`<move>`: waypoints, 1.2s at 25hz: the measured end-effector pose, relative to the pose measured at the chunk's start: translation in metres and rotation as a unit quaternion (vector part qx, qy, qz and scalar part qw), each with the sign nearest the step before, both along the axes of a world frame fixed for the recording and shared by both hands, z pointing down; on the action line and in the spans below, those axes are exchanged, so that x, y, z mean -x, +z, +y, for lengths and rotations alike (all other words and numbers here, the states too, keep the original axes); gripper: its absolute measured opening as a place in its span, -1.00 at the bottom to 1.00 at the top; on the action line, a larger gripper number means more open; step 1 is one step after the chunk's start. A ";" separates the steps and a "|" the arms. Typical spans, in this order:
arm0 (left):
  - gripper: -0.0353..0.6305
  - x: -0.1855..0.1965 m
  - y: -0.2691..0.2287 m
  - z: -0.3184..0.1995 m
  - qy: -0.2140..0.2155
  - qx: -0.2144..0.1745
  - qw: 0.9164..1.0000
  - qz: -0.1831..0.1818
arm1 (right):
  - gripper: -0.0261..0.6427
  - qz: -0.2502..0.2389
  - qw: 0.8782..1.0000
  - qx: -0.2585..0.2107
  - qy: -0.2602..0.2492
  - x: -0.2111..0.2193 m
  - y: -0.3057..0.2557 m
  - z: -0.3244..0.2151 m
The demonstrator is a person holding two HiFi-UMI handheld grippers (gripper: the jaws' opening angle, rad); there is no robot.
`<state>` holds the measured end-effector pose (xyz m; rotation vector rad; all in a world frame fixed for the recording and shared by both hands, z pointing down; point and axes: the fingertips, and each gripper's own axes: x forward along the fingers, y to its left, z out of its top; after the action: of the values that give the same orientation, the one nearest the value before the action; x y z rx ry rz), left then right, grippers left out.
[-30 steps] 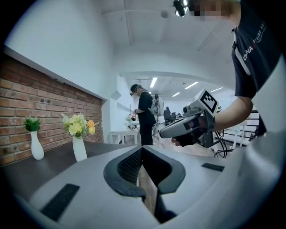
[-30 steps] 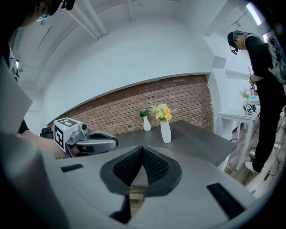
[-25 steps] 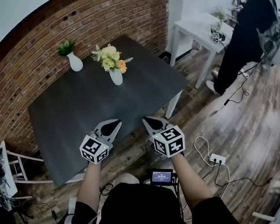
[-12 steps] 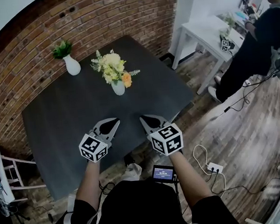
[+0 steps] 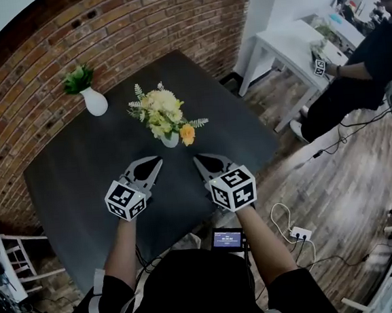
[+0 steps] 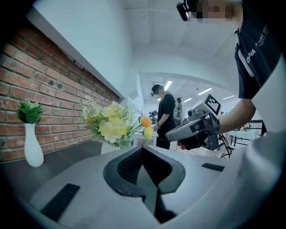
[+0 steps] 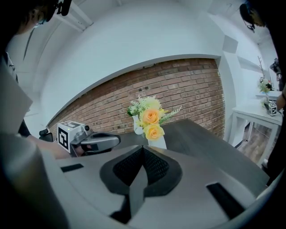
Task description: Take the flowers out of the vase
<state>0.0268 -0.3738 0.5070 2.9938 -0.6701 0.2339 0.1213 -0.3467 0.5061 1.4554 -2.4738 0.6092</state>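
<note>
Brick wall [image 5: 103, 31] bounds the far side of a dark desk [image 5: 77, 197], which carries two items: a white vase [image 5: 170, 142] near the middle and a smaller white vase with a green sprig [image 5: 93, 100] closer to the wall. The flowers [image 5: 159, 113], cream and yellow with two orange blooms on the near side, stand upright in the middle vase with their stems seated, so the removal has not begun. The left gripper [image 5: 157, 161] and the right gripper [image 5: 198, 160] are held side by side above the near part of the desk, one to each side of the vase and short of it, touching neither vase nor blooms. Both point toward the bouquet, which reads as an approach stance that keeps either tool available, probably one to steady the vase and one to draw the stems. In each gripper view the jaws are pressed fully together, pad against pad, with nothing between them. They must therefore be opened before any stem or the vase body can be taken. A second person [image 5: 362, 70] stands at a white table [image 5: 288, 45] well apart from the work area.
</note>
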 end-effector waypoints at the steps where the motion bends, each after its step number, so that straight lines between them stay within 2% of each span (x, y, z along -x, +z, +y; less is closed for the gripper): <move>1: -0.89 0.000 0.003 -0.004 -0.003 0.004 1.000 0.001 | -0.91 0.002 1.000 0.002 0.000 -0.001 0.002 -0.005; 6: -0.89 -0.007 0.013 -0.017 -0.007 0.017 1.000 -0.001 | -0.91 0.008 1.000 0.001 -0.011 -0.004 0.006 -0.030; 14: -0.89 -0.010 0.008 -0.042 -0.066 0.027 0.997 0.014 | -0.90 0.011 0.998 -0.006 -0.056 -0.005 0.006 -0.058; 20: -0.88 -0.004 0.017 -0.049 -0.090 0.036 0.995 0.014 | -0.90 0.005 0.997 -0.001 -0.077 -0.004 0.018 -0.057; 22: -0.73 0.000 0.022 -0.053 -0.098 0.042 0.994 0.012 | -0.90 0.008 0.997 0.004 -0.081 -0.006 0.024 -0.054; 24: -0.70 0.002 0.027 -0.058 -0.102 0.047 0.994 0.011 | -0.90 0.008 0.997 0.005 -0.081 -0.007 0.027 -0.053; 26: -0.39 -0.001 0.034 -0.064 -0.104 0.051 0.993 0.008 | -0.90 0.009 0.996 0.003 -0.086 -0.008 0.028 -0.053; 30: -0.09 -0.012 0.051 -0.079 -0.099 0.053 0.994 -0.007 | -0.90 0.011 0.995 0.003 -0.101 -0.006 0.029 -0.052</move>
<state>0.0384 -0.4529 0.5578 2.8032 -0.9184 0.2705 0.1271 -0.3990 0.5349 1.1819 -2.5574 0.5548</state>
